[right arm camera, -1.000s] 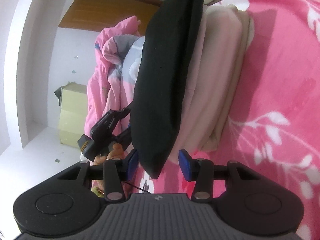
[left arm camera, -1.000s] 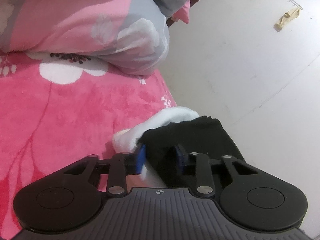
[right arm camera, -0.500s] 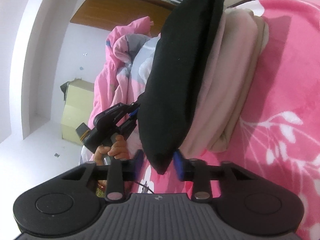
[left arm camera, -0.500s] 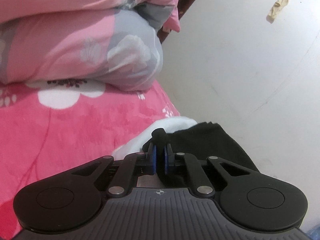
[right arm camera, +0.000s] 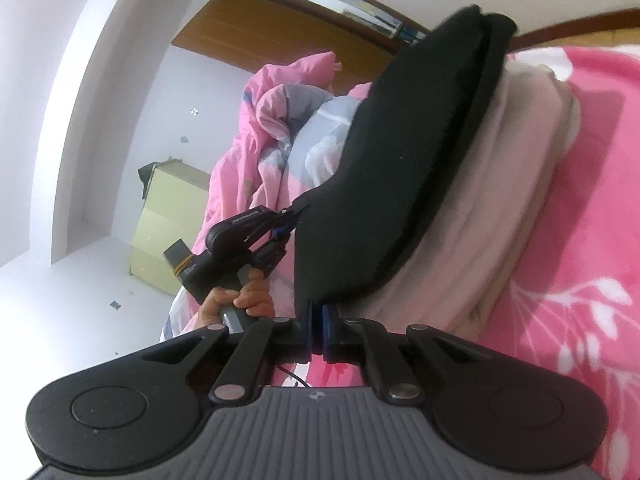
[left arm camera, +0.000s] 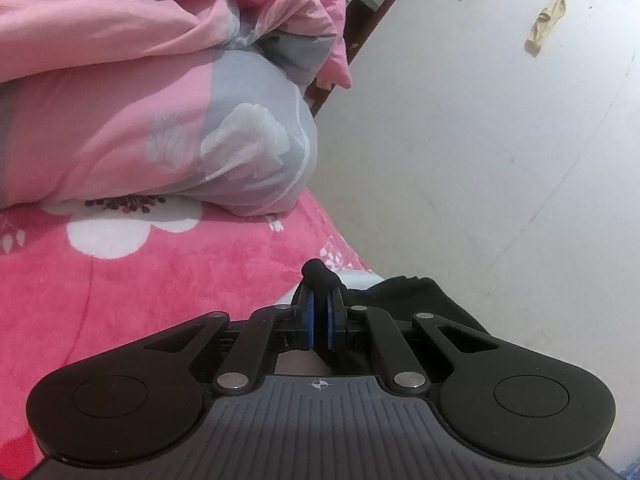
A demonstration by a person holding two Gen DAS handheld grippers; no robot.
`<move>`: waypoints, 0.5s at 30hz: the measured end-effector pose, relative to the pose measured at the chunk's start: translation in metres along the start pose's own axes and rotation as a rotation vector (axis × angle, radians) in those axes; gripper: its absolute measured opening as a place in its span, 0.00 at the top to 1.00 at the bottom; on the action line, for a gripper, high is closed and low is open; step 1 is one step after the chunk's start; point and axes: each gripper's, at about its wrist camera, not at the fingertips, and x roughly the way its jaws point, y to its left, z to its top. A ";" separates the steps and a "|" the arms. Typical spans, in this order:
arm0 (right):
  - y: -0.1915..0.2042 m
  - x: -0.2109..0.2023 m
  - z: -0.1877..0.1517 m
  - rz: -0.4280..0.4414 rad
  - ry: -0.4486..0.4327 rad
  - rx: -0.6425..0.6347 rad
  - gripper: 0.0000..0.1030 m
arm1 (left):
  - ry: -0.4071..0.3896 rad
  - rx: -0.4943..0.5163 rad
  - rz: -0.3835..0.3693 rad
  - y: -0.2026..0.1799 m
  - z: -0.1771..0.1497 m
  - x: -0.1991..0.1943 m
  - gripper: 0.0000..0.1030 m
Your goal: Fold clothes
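— What is the left tool doing?

— It is pinching a corner of the black garment. Its blue pads are pressing the cloth tight, and a little black nub is sticking up between them. The jaws have just been closing on it.

— Where is that black garment lying?

— It is hanging at the edge of the bed, over the pink flowered blanket. In the right view it is sitting on top of a pale pink folded garment, and both are lying on the blanket.

— What is behind them?

— A pink and grey quilt is bunched up at the far end of the bed. Past it, the white wall is showing.

— And the right tool?

— It is squeezing the near corner of the same black garment, and its jaws have just been closing too. A hand is holding the left tool's handle — over on the left side of that view.
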 end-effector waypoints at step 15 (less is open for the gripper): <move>0.003 0.015 -0.008 -0.074 0.024 -0.103 0.94 | 0.060 -0.026 0.025 0.025 -0.011 0.020 0.79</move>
